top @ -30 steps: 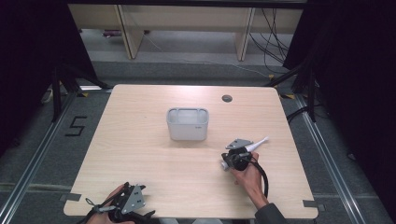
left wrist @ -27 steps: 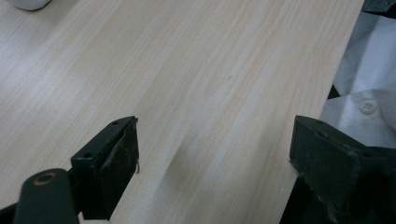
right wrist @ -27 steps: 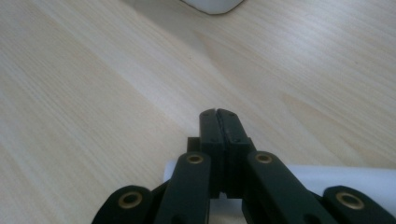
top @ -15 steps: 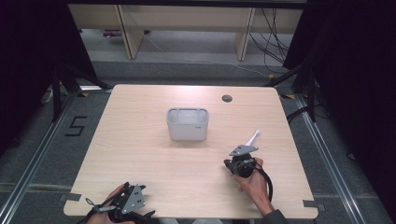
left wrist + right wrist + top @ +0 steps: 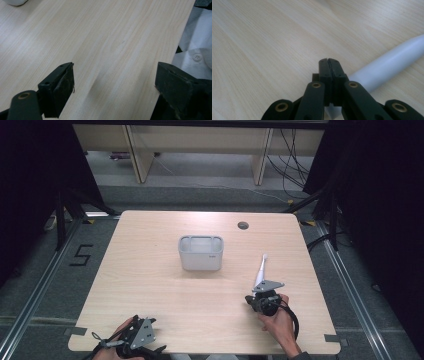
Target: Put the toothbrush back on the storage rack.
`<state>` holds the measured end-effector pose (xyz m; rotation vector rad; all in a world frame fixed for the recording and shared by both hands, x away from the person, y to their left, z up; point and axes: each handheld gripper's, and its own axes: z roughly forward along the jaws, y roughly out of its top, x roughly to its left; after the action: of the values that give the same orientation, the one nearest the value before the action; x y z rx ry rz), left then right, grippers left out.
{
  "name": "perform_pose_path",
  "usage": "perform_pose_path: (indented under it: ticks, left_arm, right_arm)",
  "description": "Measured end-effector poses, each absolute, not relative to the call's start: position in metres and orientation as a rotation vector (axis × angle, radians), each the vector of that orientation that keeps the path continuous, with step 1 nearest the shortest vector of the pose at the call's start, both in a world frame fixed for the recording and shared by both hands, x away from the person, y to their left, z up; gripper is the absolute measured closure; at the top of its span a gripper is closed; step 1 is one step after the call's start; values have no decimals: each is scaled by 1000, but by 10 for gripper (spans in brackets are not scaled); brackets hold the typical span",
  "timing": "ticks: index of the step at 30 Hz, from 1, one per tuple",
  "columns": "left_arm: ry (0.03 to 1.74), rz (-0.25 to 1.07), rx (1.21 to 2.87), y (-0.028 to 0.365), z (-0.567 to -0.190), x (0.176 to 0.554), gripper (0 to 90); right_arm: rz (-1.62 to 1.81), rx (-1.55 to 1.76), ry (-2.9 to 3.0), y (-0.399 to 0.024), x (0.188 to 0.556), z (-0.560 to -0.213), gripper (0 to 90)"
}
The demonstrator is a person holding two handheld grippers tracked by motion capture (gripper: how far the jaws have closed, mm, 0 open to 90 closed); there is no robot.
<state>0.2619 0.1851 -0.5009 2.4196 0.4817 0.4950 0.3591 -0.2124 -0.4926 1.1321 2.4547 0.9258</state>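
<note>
A white toothbrush [image 5: 260,269] lies on the wooden table [image 5: 150,285] at the near right, its head pointing away from me. My right gripper [image 5: 259,289] sits at the handle's near end, held in a hand. In the right gripper view its jaws [image 5: 328,61] are pressed together with nothing between the tips. The white handle [image 5: 392,63] runs out from beside and under them to the right; I cannot tell if it is gripped lower down. My left gripper [image 5: 147,342] rests at the near left edge, and its jaws stand wide open over bare wood [image 5: 115,85].
A grey-white rectangular bin [image 5: 201,254] stands in the middle of the table, and its corner [image 5: 15,2] shows in the left gripper view. A round cable hole [image 5: 243,225] is at the far right. A white shirt [image 5: 195,57] hangs past the near edge.
The right gripper has slid toward the near right and swung round. The toothbrush went with it, turning from pointing right to pointing away from me. The left gripper has stayed put.
</note>
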Motion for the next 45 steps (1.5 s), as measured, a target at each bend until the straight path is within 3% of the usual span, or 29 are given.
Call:
perform_pose_path:
  ticks: [45]
  left_arm:
    - [487, 501, 2405, 185, -500, 261, 155]
  right_arm:
    - [882, 1244, 2400, -259, 355, -489, 895]
